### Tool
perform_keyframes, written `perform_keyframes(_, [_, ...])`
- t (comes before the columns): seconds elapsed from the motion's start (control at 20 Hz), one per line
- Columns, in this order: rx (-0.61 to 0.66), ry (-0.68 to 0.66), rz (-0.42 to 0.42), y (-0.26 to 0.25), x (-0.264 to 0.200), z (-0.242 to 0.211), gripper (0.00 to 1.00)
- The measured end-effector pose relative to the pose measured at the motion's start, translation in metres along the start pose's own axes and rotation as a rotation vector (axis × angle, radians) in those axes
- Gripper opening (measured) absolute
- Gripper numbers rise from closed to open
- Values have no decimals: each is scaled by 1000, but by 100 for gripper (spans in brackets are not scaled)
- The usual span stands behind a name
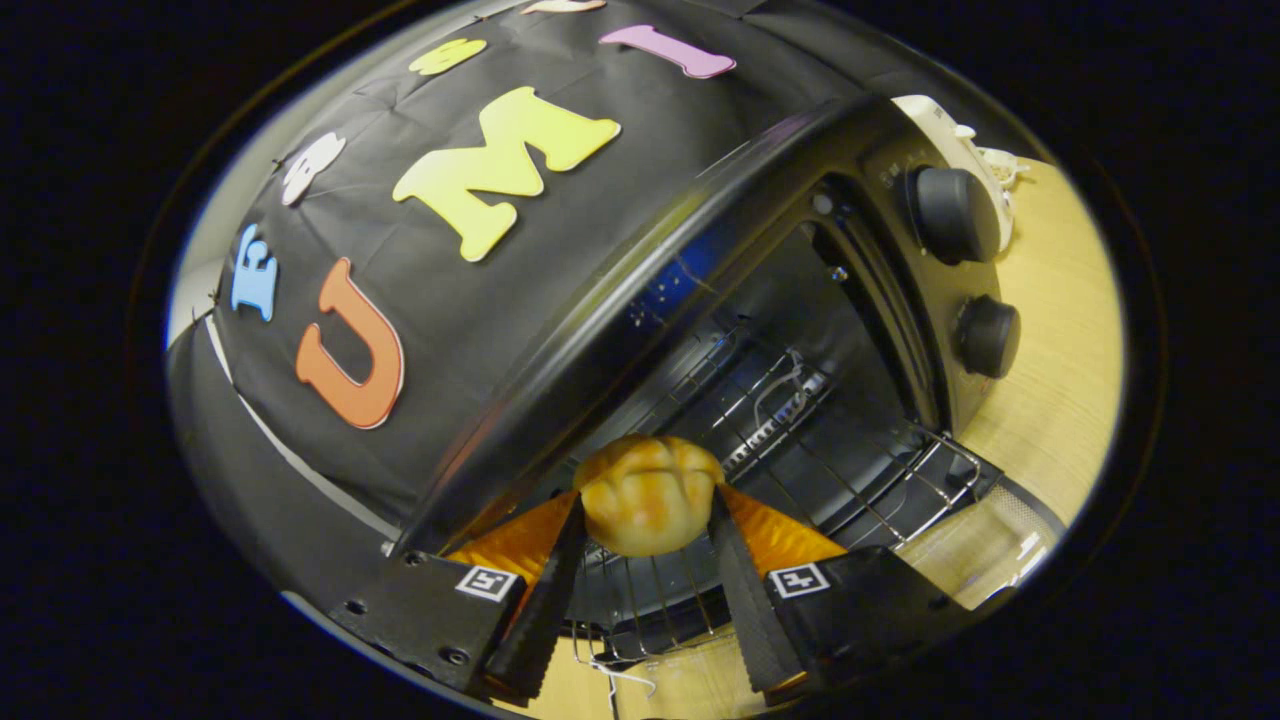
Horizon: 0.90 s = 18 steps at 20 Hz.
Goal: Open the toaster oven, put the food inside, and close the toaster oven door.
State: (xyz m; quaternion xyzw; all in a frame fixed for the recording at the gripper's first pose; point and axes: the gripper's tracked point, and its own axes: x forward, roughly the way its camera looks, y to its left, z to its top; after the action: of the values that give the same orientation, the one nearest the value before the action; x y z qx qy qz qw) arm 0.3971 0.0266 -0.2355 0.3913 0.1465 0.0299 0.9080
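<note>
My gripper (648, 520) is clamped on a bread roll (648, 494) — one finger (545, 590) presses its left flank, the other its right, and the roll sits pinched at the tips, golden-brown and glossy with a scored, lobed top. The whole view is tilted hard, so the toaster oven (800, 330) leans across the scene. Its door (985, 540) is down and open: I see the glass panel lying flat past the right finger, over the pale wooden table (1060, 340). The roll hangs at the mouth of the oven, just over the front of the wire rack (800, 450), which runs from beneath my fingers back into the dark cavity. I cannot tell whether the roll touches the rack or floats just above it. The front edge of the rack pokes out under the fingers, with bare wire ends showing below. Inside, the back wall carries a bluish glint and the rack's crossbars catch the light. On the oven's front panel, beside the opening, two dark round knobs (950, 215) sit one after the other. Beyond the upper knob, a white appliance (950, 130) stands on the table, partly hidden behind the oven — too little shows to say what it is. The oven's black curved top edge (640, 300) sweeps across ahead of the fingers.
</note>
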Motion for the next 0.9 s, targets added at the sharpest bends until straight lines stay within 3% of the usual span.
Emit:
perform_keyframes(0.25, [-83, -18, -6, 3, 5, -2, 81])
perform_keyframes(0.45, [-111, -14, -19, 3, -1, -4, 89])
perform_keyframes(0.65, [-151, -19, 7, 12, -20, -9, 100])
perform_keyframes(0.9, [-181, -4, 40, 23, -62, -17, 100])
